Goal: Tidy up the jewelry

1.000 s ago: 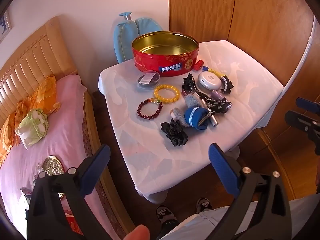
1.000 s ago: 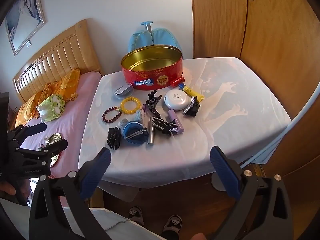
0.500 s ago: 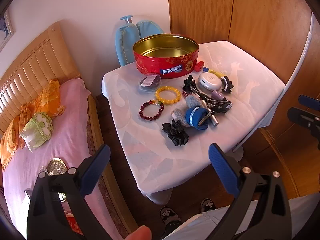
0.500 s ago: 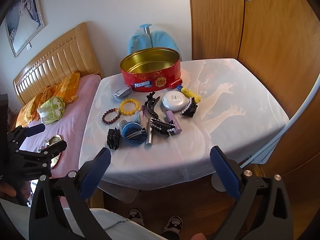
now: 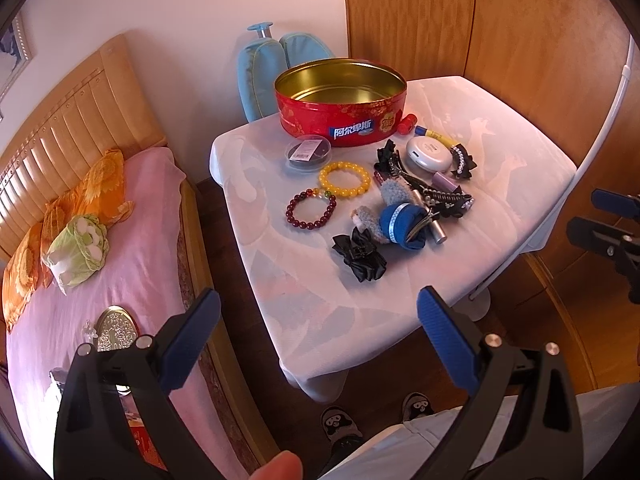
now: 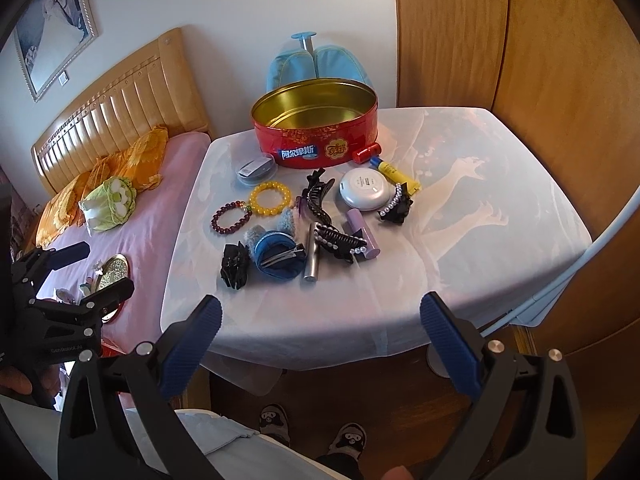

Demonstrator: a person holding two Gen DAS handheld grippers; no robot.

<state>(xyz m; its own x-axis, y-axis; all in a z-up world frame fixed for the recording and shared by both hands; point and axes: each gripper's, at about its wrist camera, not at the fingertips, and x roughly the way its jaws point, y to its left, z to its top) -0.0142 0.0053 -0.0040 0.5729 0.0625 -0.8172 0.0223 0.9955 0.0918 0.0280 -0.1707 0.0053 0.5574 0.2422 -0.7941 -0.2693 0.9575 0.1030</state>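
R gripper [image 5: 612, 220] half cut off.

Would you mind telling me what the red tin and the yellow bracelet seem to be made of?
Red tin: thin metal by the look, with a shiny gold inside and a printed red wall. Yellow bracelet: glossy, translucent-looking round beads, perhaps resin, glass or amber; I cannot tell which.
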